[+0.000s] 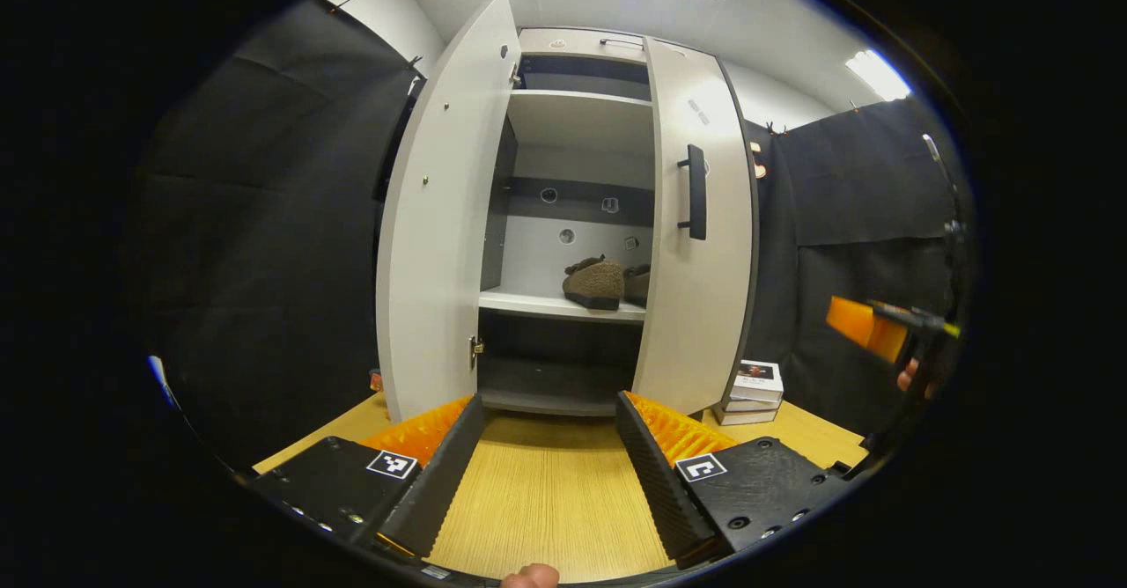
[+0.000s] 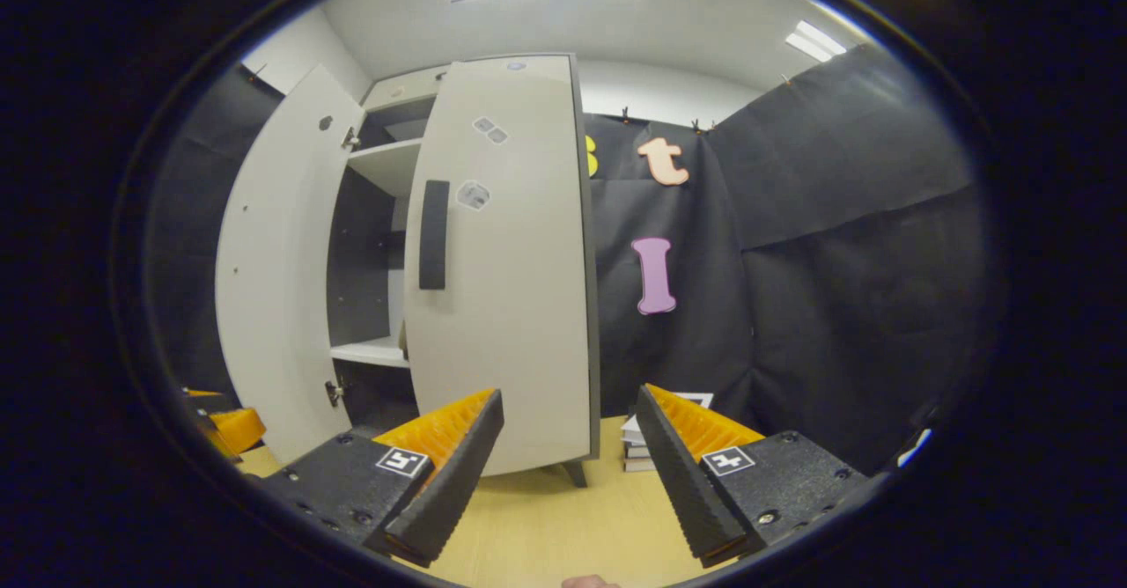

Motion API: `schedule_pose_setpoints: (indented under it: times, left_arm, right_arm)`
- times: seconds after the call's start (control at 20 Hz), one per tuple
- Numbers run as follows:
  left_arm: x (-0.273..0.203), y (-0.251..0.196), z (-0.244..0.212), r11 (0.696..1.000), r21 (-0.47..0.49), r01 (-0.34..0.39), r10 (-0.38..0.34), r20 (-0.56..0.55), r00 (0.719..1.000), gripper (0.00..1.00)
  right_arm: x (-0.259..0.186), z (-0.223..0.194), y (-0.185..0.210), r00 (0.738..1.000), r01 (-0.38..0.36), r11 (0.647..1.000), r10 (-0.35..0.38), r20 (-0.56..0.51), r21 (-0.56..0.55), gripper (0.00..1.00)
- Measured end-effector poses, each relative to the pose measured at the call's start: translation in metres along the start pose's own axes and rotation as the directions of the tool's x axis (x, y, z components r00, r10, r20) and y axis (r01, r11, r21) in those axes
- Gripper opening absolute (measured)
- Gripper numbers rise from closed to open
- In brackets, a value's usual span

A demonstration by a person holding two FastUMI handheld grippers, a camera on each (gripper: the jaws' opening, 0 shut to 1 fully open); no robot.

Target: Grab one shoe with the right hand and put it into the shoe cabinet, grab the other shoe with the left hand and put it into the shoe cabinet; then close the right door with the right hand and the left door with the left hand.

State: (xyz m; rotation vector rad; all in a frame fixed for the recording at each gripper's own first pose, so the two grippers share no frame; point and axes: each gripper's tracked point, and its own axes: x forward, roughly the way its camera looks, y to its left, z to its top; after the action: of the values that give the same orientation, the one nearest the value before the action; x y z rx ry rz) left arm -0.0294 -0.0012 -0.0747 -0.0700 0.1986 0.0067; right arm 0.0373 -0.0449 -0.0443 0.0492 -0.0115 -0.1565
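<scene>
Left gripper [image 1: 548,447] and right gripper [image 2: 568,447]: jaws spread, empty, over wooden floor [image 1: 546,500]. Beyond, shoe cabinet [image 1: 577,218]: left door [image 1: 440,218] wide open, right door [image 1: 696,245] partly open. Both shoes [image 1: 595,282] on middle shelf [image 1: 555,305].

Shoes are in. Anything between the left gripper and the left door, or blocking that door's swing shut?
Nothing visible. The left gripper is open, with only bare tabletop between it and the left door. Both shoes sit well back on the shelf, and the right door looks nearly closed.
</scene>
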Motion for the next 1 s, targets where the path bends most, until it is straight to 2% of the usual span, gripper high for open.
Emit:
schedule_pose_setpoints:
  times: [0.1, 0.25, 0.35, 0.4, 0.55, 0.85, 1.0]
  left_arm:
    - [0.000, 0.001, 0.003, 1.000, -0.004, 0.001, -0.001, 0.002, 1.000, 0.91]
    - [-0.003, 0.005, 0.013, 1.000, -0.027, 0.006, -0.006, 0.012, 1.000, 0.90]
    - [-0.006, 0.018, 0.033, 0.999, -0.035, -0.018, 0.020, 0.045, 0.999, 0.91]
    - [-0.008, 0.031, 0.047, 0.998, -0.032, -0.055, 0.058, 0.076, 0.995, 0.91]
    - [-0.006, 0.085, 0.106, 0.987, -0.027, -0.160, 0.162, 0.208, 0.965, 0.92]
    - [0.013, 0.192, 0.171, 0.936, -0.008, -0.353, 0.337, 0.322, 0.885, 0.92]
    - [0.041, 0.220, 0.174, 0.936, -0.054, -0.348, 0.348, 0.301, 0.888, 0.93]
  right_arm:
    - [-0.010, -0.032, 0.004, 0.998, -0.003, 1.000, 0.004, -0.066, 0.015, 0.98]
    - [-0.016, -0.048, 0.006, 0.995, 0.003, 1.000, -0.001, -0.102, 0.022, 0.98]
    - [-0.015, -0.049, 0.005, 0.994, -0.002, 1.000, 0.004, -0.111, 0.018, 0.98]
    - [-0.015, -0.048, 0.006, 0.994, -0.008, 1.000, 0.009, -0.108, 0.015, 0.98]
    - [-0.011, -0.048, 0.006, 0.994, -0.009, 1.000, 0.008, -0.111, -0.012, 0.98]
    - [-0.011, -0.046, 0.015, 0.993, -0.039, 0.999, 0.037, -0.114, -0.023, 0.98]
    - [-0.010, -0.045, 0.017, 0.992, -0.049, 0.999, 0.045, -0.116, -0.025, 0.98]
